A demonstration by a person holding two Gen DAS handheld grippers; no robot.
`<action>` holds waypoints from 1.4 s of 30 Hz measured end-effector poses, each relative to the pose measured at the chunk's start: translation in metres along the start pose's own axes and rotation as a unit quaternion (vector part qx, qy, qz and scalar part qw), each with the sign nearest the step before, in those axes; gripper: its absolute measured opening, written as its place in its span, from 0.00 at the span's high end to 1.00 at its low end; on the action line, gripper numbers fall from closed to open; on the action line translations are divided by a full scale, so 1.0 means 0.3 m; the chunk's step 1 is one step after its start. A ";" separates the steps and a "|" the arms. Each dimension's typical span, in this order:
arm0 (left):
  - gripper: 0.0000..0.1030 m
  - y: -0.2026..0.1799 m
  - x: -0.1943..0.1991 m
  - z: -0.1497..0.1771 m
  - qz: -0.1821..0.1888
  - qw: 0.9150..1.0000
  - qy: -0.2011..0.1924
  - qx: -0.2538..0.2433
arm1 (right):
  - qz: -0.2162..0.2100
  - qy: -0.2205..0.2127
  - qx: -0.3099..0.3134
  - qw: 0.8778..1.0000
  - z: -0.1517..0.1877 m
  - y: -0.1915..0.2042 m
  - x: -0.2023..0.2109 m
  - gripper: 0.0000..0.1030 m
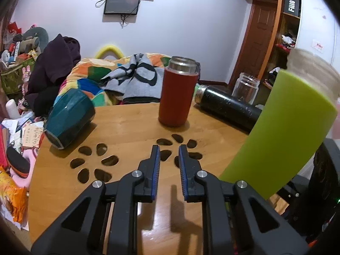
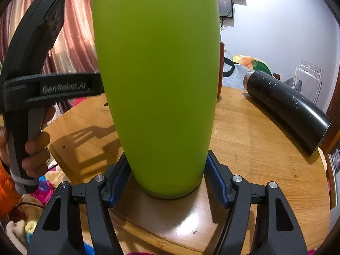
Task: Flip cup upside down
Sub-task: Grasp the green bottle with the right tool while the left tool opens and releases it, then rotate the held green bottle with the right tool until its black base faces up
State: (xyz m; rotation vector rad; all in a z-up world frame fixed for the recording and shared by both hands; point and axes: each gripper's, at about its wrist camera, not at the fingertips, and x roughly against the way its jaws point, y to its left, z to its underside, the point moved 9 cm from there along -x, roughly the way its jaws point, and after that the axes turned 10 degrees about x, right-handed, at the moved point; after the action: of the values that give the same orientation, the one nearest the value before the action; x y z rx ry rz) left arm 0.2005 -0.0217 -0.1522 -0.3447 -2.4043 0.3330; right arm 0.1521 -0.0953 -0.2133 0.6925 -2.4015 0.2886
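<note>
A tall lime-green cup (image 2: 157, 80) fills the right wrist view. My right gripper (image 2: 166, 176) is shut on its lower end and holds it above the round wooden table (image 2: 255, 148). In the left wrist view the green cup (image 1: 278, 131) leans at the right, tilted, with a frosted clear end at the top. My left gripper (image 1: 169, 155) is open and empty, low over the table's middle (image 1: 131, 131). In the right wrist view the left gripper's black body (image 2: 31, 80) shows at the left, held by a hand.
A red flask (image 1: 178, 93) stands at the table's far middle. A teal cup (image 1: 68, 119) lies on its side at the left edge. A black flask (image 1: 227, 106) lies at the right, a glass jar (image 1: 246, 87) behind it. Clutter and bedding surround the table.
</note>
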 end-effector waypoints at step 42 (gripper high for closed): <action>0.93 -0.042 -0.060 -0.011 0.044 0.999 0.023 -0.002 | 0.027 0.003 0.078 0.997 -0.031 0.011 0.142 0.38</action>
State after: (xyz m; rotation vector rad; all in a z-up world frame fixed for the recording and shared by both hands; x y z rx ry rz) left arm 0.2138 -0.0390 -0.1563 -0.4563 -2.3494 0.3566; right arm 0.1264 -0.1067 -0.1799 0.6952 -2.4121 0.5045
